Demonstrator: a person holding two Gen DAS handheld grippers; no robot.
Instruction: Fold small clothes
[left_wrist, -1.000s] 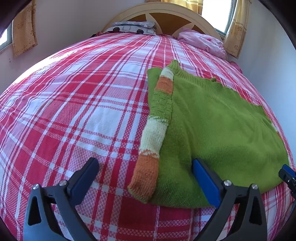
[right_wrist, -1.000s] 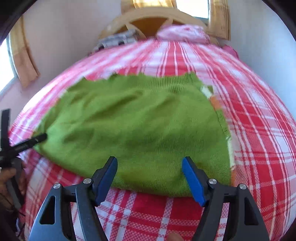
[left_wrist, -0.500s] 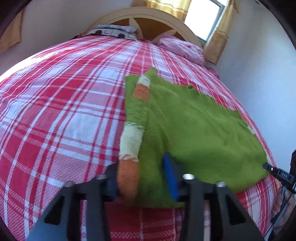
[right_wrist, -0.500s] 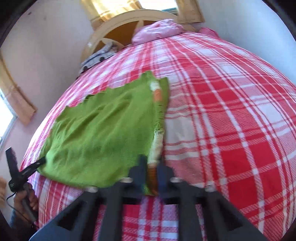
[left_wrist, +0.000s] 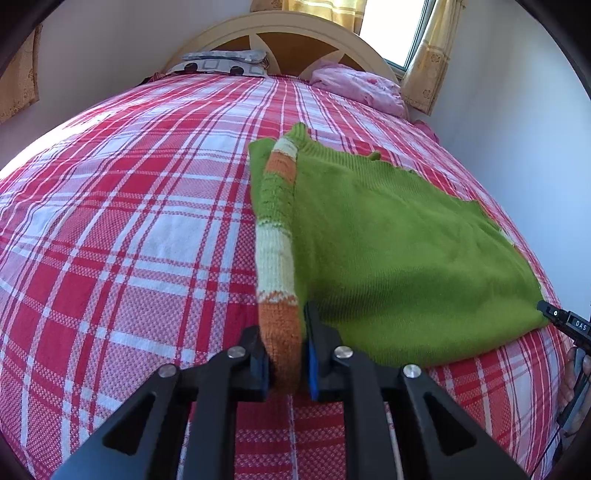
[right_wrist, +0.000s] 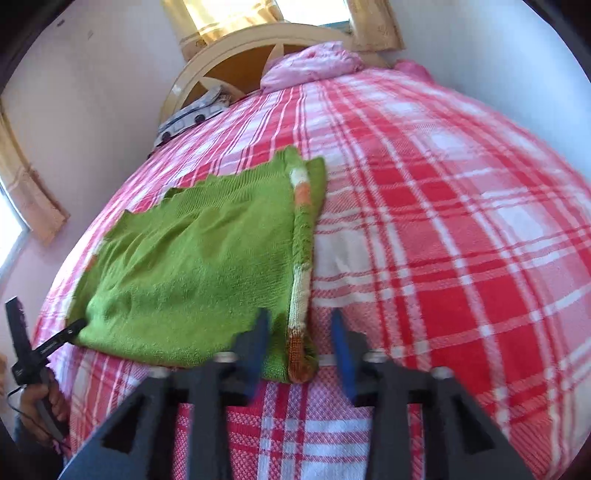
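Note:
A green knitted sweater (left_wrist: 406, 240) lies flat on the bed, also visible in the right wrist view (right_wrist: 192, 266). A striped sleeve (left_wrist: 277, 229) in green, cream and orange runs along its left edge. My left gripper (left_wrist: 283, 332) is closing, and its pads press the orange cuff (left_wrist: 280, 343). At the other side edge a second striped sleeve (right_wrist: 303, 258) ends in an orange cuff (right_wrist: 297, 354). That cuff lies between the opening jaws of my right gripper (right_wrist: 299, 325), with the pads clear of it.
A red and white plaid sheet (left_wrist: 129, 229) covers the bed. A curved headboard (left_wrist: 295, 40), a patterned pillow (left_wrist: 221, 62) and a pink pillow (left_wrist: 358, 85) are at the far end. A wall (left_wrist: 517, 129) runs close along the right. A hand (right_wrist: 51, 402) holds the left gripper.
My left gripper went from wide open to shut on the orange cuff. My right gripper shifted right to the other sleeve, pinched its cuff, and now its jaws have parted.

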